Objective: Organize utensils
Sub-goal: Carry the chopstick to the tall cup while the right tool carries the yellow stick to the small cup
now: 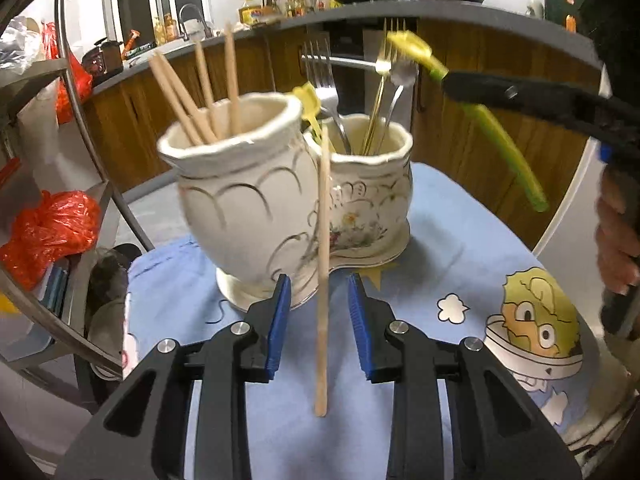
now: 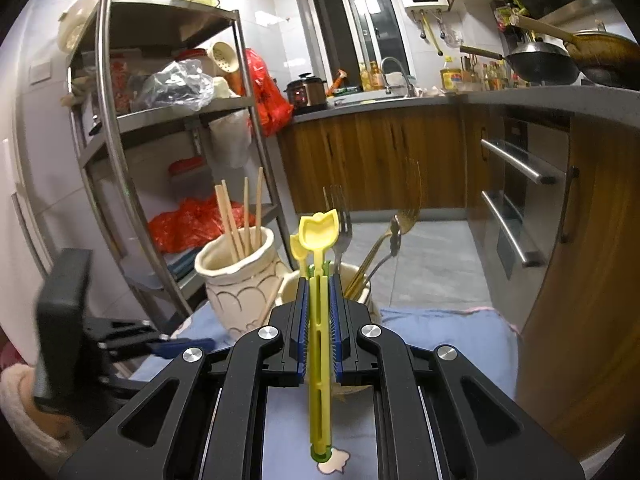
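Chopstick (image 1: 322, 264) stands between the left gripper's (image 1: 318, 322) jaws, and those jaws are parted, pads clear of the wood on both sides; nothing is gripping it. It's near upright in front of the twin holder (image 1: 248, 208), its top level with the rims. Four more chopsticks (image 1: 208, 88) already sit in the left pot, forks (image 1: 320, 76) in the right one. Over on the other side, the right gripper (image 2: 319, 312) has its jaws clamped narrow on a yellow-green spoon (image 2: 320, 320), pinched along the handle, bowl up, hovering by the fork pot. Light pieces, both: the chopstick is thin, stiff, smooth wood, likely to tip or roll once free, so mid-shaft is the spot to retake it. The spoon is stiff plastic and looks secure. The ceramic holder looks heavy and breakable on the blue tabletop (image 1: 440, 240) cloth.
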Demonstrator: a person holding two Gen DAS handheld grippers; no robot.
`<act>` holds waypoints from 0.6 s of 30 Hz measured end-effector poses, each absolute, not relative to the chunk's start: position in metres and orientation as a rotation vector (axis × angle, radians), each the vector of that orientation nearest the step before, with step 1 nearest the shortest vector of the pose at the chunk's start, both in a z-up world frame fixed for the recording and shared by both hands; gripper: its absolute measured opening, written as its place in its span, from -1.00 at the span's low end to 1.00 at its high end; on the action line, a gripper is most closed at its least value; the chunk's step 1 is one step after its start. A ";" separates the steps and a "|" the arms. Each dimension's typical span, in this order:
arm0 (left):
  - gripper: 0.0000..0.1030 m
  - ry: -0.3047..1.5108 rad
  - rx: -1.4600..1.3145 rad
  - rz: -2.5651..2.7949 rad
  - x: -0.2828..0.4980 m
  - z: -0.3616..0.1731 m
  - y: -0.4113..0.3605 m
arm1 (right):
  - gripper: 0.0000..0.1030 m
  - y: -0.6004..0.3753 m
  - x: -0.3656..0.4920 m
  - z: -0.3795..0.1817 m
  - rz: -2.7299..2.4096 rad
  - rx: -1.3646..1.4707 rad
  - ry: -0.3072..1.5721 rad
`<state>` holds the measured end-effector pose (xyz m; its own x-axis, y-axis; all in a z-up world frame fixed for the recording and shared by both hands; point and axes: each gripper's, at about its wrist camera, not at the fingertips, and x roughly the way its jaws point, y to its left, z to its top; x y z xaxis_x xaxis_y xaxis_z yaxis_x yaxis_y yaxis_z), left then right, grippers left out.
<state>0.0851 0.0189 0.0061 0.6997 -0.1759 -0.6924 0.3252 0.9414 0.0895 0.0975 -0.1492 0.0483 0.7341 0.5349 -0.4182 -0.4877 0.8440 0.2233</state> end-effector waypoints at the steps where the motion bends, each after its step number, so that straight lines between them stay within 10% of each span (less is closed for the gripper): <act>1: -0.43 0.747 0.217 -0.279 0.087 0.003 0.017 | -0.79 -0.149 0.096 0.049 0.565 0.101 0.490; 6: -0.47 0.778 0.232 -0.258 0.098 -0.009 0.010 | -0.79 -0.152 0.089 0.051 0.572 0.104 0.481; 8: -0.88 0.784 0.231 -0.251 0.100 -0.010 0.010 | -0.79 -0.153 0.089 0.052 0.570 0.111 0.474; 18: -0.89 0.560 0.143 -0.326 0.064 0.055 0.031 | -0.79 -0.158 0.112 0.064 0.617 0.224 0.419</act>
